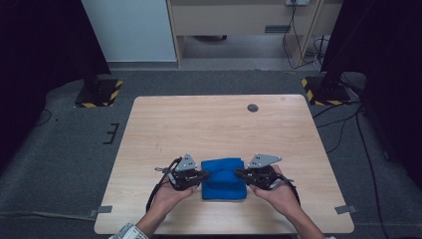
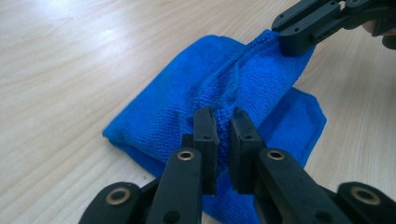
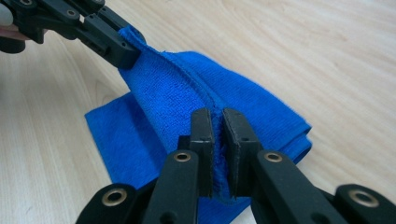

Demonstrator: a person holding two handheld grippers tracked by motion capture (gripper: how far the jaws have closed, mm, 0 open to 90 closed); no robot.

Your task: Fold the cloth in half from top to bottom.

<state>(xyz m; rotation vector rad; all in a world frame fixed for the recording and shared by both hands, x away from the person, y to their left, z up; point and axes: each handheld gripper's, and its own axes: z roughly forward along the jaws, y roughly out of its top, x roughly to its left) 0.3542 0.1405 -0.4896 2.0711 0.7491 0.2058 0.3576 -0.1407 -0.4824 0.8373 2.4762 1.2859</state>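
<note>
Item 1. Left gripper: jaws clenched on the hem of a blue cloth, pinching a raised ridge of fabric between the pads, as the left gripper view shows. Held in the person's left hand, at 9 o'clock of the cloth.

Item 2. Right gripper: jaws likewise clamped on the same hem, at the opposite end of the ridge, at 3 o'clock of the cloth. Held in the right hand.

Item 3. Blue cloth: microfibre, folded, lying on the table toward its 6 o'clock edge, between the two grippers. The pinched edge stands lifted off the lower layers; the rest lies flat on the wood.

Item 4. Table: pale wood, with a round grey grommet near 1 o'clock.

Handling note, as a judgement: the step appears to be folding or carrying over the gripped edge. Keep both grips firm and level with each other, hold the hem taut between them, and move both hands together so the edge lands square on the layer beneath. Uneven pull would skew the fold.
</note>
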